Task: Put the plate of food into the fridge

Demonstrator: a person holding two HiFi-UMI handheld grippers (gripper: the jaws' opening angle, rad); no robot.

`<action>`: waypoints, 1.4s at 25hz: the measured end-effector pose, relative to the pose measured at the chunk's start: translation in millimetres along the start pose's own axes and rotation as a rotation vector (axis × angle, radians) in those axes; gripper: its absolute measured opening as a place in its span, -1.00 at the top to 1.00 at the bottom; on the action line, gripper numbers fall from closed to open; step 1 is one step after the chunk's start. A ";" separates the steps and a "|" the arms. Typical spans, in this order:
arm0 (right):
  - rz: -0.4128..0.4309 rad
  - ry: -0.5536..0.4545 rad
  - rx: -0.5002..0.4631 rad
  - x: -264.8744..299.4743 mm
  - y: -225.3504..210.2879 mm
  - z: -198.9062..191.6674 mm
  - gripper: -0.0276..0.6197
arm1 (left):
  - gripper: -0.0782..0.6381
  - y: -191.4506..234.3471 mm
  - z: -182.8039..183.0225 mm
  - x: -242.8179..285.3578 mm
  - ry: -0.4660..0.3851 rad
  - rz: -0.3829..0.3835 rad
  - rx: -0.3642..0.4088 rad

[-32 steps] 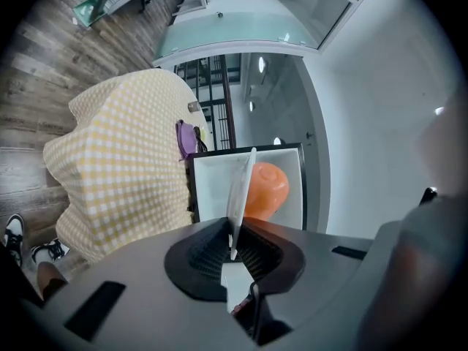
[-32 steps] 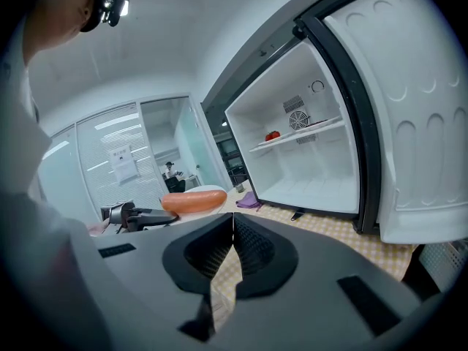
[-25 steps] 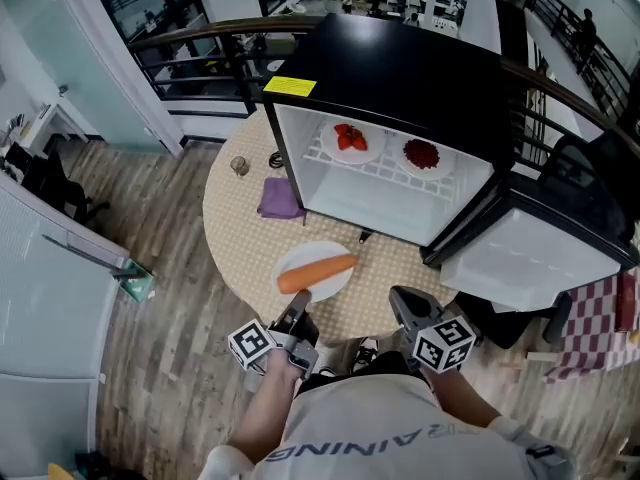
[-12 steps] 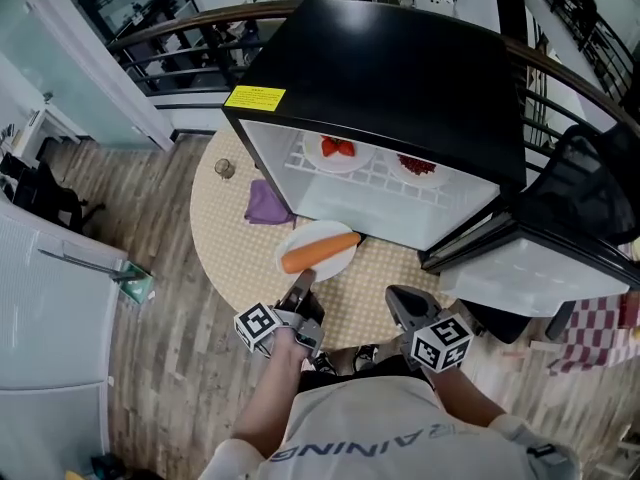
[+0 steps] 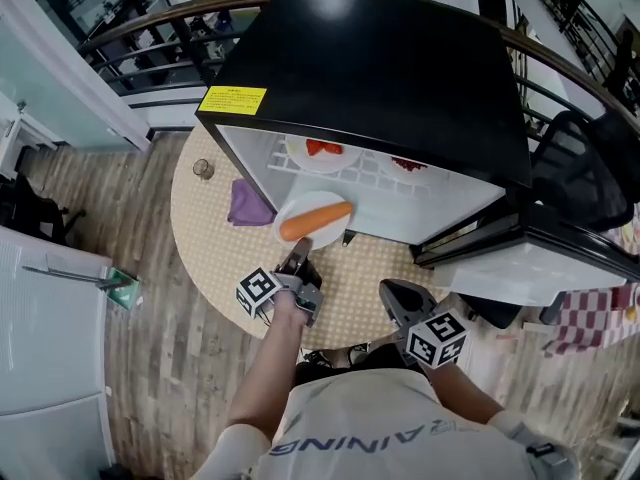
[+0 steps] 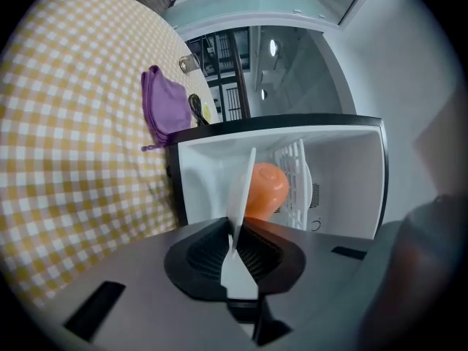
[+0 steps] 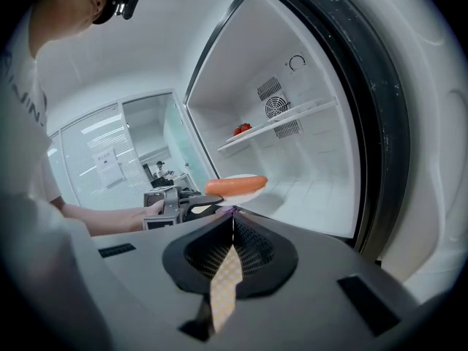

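Observation:
A white plate carrying an orange carrot hangs at the mouth of the open black fridge, just under its wire shelf. My left gripper is shut on the plate's near rim. In the left gripper view the plate stands edge-on between the jaws, with the carrot beyond it. My right gripper hovers over the table's near edge, shut and holding nothing. From the right gripper view the plate and the left gripper show before the white interior.
Two plates of red food sit on the fridge shelf. The fridge door swings open at right. A purple cloth and a small glass lie on the round checkered table. A black chair stands at right.
My left gripper has carried the plate and carrot forward, from over the table to the fridge opening. The right gripper has hardly shifted.

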State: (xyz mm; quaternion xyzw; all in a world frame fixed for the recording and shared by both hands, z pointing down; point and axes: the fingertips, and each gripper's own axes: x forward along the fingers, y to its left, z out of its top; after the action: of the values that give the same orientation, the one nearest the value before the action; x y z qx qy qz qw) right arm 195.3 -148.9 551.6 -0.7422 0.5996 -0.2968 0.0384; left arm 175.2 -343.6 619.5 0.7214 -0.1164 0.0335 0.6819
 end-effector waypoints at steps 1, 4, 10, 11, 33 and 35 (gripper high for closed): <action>-0.003 0.002 -0.001 0.4 -1.0 0.0 0.84 | 0.69 1.5 1.1 6.8 0.003 0.002 -0.002; -0.001 0.011 -0.005 2.0 -1.8 -0.5 0.84 | 0.69 7.8 3.5 26.7 0.007 0.016 -0.011; -0.002 0.021 0.003 5.6 -2.5 -1.2 0.84 | 0.69 22.5 7.5 56.8 0.015 0.049 -0.034; -0.002 0.024 0.003 6.1 -3.0 -2.0 0.84 | 0.69 24.3 8.2 60.9 0.015 0.052 -0.044; -0.003 0.073 -0.002 16.6 -4.2 -11.3 0.84 | 0.67 31.1 26.0 121.6 -0.013 0.096 -0.053; -0.001 0.075 0.000 17.6 -3.9 -12.4 0.84 | 0.62 30.4 23.9 121.5 0.010 0.116 0.009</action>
State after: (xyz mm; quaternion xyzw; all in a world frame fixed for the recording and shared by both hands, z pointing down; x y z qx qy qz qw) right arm 194.5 -160.2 570.4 -0.7308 0.6003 -0.3244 0.0158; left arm 284.1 -383.4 672.7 0.7163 -0.1542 0.0770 0.6762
